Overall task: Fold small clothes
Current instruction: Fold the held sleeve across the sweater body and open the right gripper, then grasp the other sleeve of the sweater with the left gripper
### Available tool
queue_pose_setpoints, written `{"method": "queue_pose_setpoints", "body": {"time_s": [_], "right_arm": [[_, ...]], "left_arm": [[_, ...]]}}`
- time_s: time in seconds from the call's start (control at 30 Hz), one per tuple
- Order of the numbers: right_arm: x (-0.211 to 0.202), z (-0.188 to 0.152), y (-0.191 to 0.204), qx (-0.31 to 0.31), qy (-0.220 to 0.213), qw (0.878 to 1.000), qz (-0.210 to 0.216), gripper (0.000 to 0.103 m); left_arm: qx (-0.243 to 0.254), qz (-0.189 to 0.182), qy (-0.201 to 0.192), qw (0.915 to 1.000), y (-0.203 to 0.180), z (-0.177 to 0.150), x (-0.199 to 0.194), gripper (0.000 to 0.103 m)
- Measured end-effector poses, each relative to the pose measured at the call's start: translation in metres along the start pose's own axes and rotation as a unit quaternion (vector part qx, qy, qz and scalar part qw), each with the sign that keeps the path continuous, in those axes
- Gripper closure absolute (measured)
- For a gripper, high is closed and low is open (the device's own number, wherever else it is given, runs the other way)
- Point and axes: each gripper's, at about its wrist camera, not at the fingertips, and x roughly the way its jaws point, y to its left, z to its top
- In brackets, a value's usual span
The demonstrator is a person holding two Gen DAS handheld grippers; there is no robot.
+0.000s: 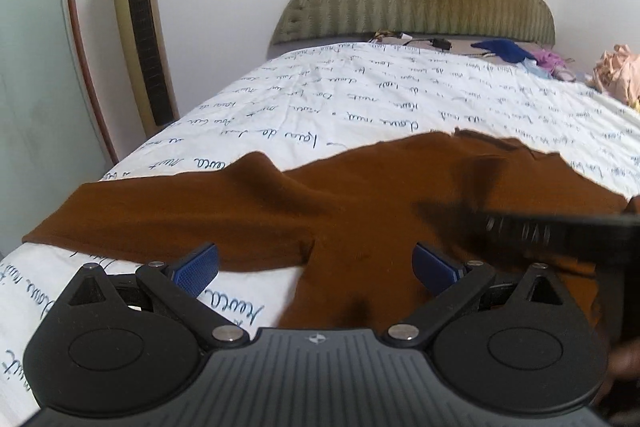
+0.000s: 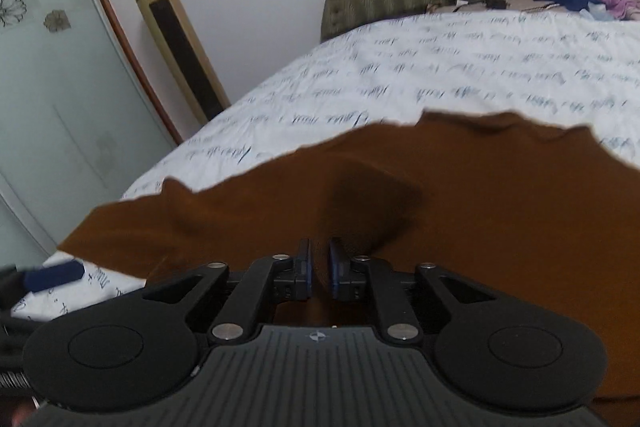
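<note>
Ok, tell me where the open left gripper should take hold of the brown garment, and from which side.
Probably the near hem edge of the brown garment, where it lies over the white sheet just ahead of the left gripper. That edge is thin and flat, with sheet showing beside it. Come in low from the near side, one finger sliding under. The right gripper is nearly closed over the cloth.

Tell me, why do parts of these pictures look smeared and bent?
Left wrist view: a black gripper crossing the brown garment is motion-blurred. Right wrist view: the fisheye lens bows the gold tower fan, and the script-printed white bedsheet looks soft.
</note>
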Motion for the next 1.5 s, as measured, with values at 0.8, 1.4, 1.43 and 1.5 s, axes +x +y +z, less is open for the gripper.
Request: {"method": "queue_pose_setpoints", "body": {"time_s": [0.8, 1.4, 1.43, 1.5], "right_arm": [[-0.164, -0.088, -0.126, 0.288, -0.054, 0.956, 0.013, 0.072], [-0.142, -0.071, -0.131, 0.257, -0.055, 0.965, 0.007, 0.072], [-0.142, -0.071, -0.131, 0.255, -0.054, 0.965, 0.006, 0.072], [-0.140, -0.070, -0.132, 0.255, -0.051, 0.965, 0.006, 0.072]], "left_arm": [[-0.136, -0.191, 0.104, 0.9664, -0.015, 0.030, 0.068, 0.000], [-0.182, -0.256, 0.145, 0.9381, -0.022, 0.035, 0.096, 0.054], [-0.181, -0.254, 0.148, 0.9386, -0.023, 0.034, 0.097, 0.063], [-0.177, -0.252, 0.159, 0.9382, -0.026, 0.032, 0.100, 0.078]]}}
